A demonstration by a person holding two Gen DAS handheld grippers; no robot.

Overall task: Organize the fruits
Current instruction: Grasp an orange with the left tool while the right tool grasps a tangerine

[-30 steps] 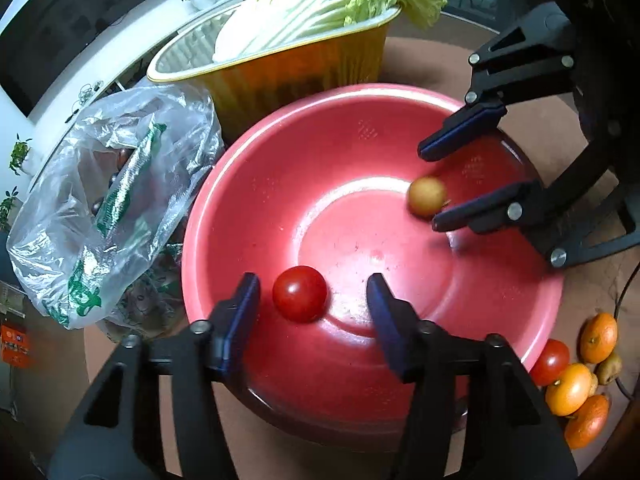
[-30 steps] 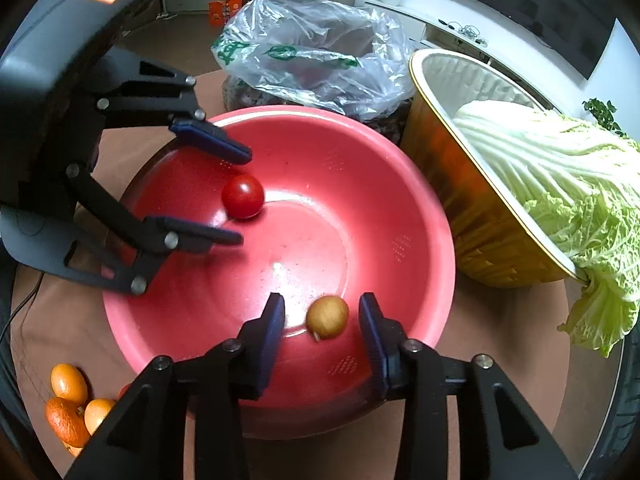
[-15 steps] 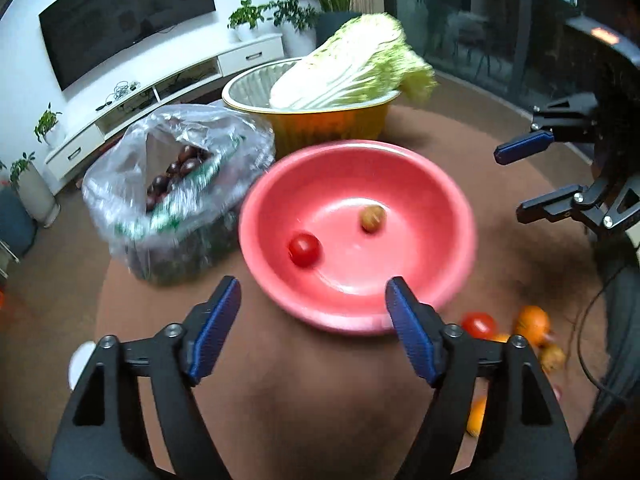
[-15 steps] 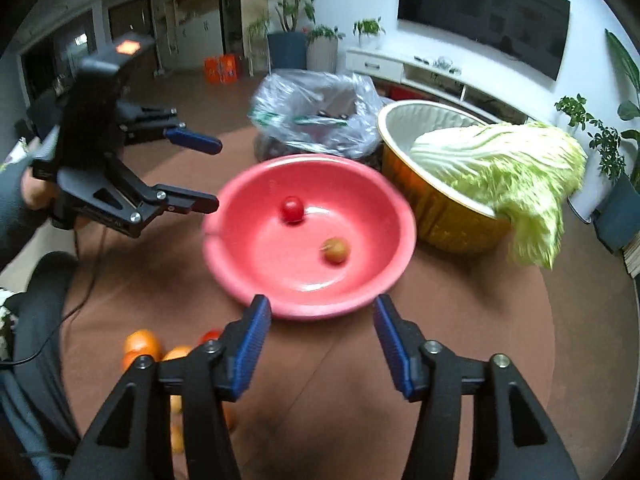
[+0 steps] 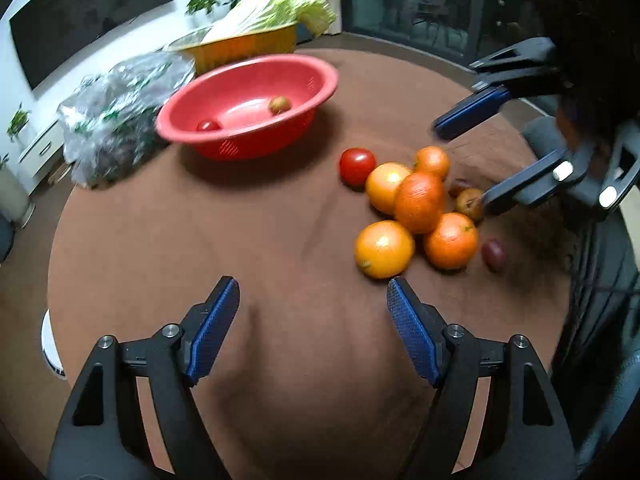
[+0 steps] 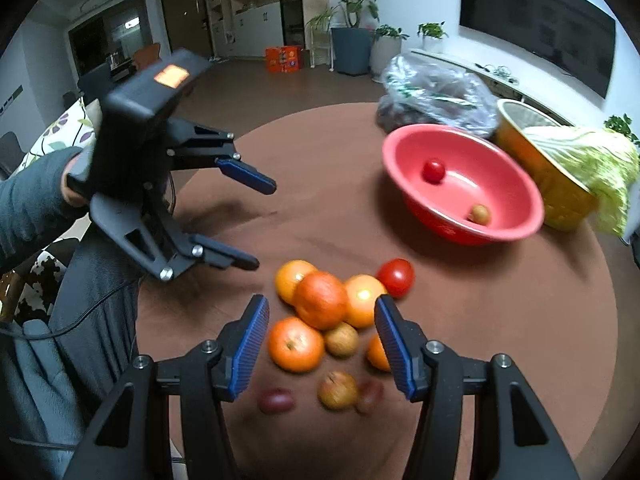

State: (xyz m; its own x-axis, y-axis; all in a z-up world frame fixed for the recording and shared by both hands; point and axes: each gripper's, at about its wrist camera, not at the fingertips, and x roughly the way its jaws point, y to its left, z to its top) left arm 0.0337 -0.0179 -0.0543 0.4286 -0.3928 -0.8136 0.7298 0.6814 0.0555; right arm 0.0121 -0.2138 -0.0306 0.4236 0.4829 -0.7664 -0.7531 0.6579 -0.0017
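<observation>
A red bowl (image 5: 280,68) (image 6: 532,204) holds a small red tomato (image 5: 207,125) (image 6: 434,170) and a small brown fruit (image 5: 279,105) (image 6: 479,214). A pile of several oranges (image 5: 418,202) (image 6: 320,300), a red tomato (image 5: 357,167) (image 6: 396,277) and small brown and purple fruits (image 6: 338,390) lies on the brown table. My left gripper (image 5: 312,328) (image 6: 256,220) is open and empty, left of the pile. My right gripper (image 6: 318,344) (image 5: 464,164) is open and empty, held over the pile.
A yellow basin (image 5: 244,46) (image 6: 560,200) with a napa cabbage (image 5: 276,4) (image 6: 592,160) stands behind the bowl. A plastic bag of dark fruit (image 5: 116,116) (image 6: 436,92) lies beside it. The round table's edge (image 5: 56,240) is near on the left.
Both grippers have pulled back from the red bowl, leaving the tomato and brown fruit in it, and swung toward the fruit pile at the table's near side.
</observation>
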